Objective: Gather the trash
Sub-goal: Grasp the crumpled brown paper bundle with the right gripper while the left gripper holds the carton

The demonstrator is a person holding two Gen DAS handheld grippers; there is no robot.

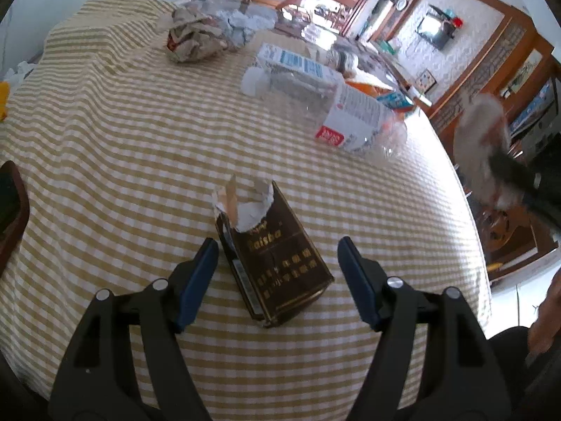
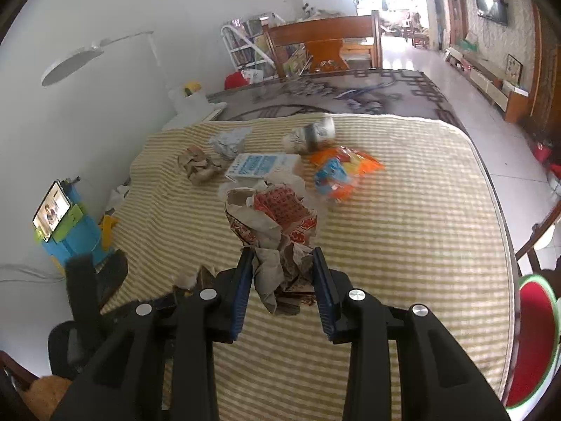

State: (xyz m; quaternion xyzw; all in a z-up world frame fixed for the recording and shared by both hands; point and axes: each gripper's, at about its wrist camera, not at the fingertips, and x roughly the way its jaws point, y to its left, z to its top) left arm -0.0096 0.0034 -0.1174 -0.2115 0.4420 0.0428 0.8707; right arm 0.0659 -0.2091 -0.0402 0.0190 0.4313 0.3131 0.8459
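Crumpled brown-and-red printed paper wrapper (image 2: 277, 238) sits clamped between the blue pads of the right gripper (image 2: 283, 291), raised off the cloth; creased grey-brown paper bunches between the pads (image 2: 242, 291), and the red printed part fans out beyond the tips. Right gripper points forward over the table, roughly level, fingers drawn in on the wad.

Left gripper (image 1: 277, 280) is held low over the yellow-and-white checked tablecloth (image 1: 105, 140), fingers spread wide. Dark brown cardboard box with gold lettering (image 1: 277, 263) lies on the cloth between them, torn white-edged end pointing away, barcode strip on its left side. Left pad is just beside the box's left edge, contact unclear; right pad is apart from it.

Farther out in the left view: clear plastic bottle with a white-and-red label (image 1: 336, 119) lying on its side, white cap end toward the left. Behind it, a white-and-blue carton (image 1: 298, 65), lying flat. Beyond that, a crumpled brown paper ball (image 1: 194, 40) beside a crumpled grey paper wad (image 1: 238, 26), both near the far edge.

In the right view, beyond the held wrapper: orange-and-blue plastic snack packet (image 2: 342, 172) on the cloth, blurred; small crushed grey-white item (image 2: 313, 133) farther back, too blurred to identify. Wooden chair (image 2: 322, 45) at the table's far end.
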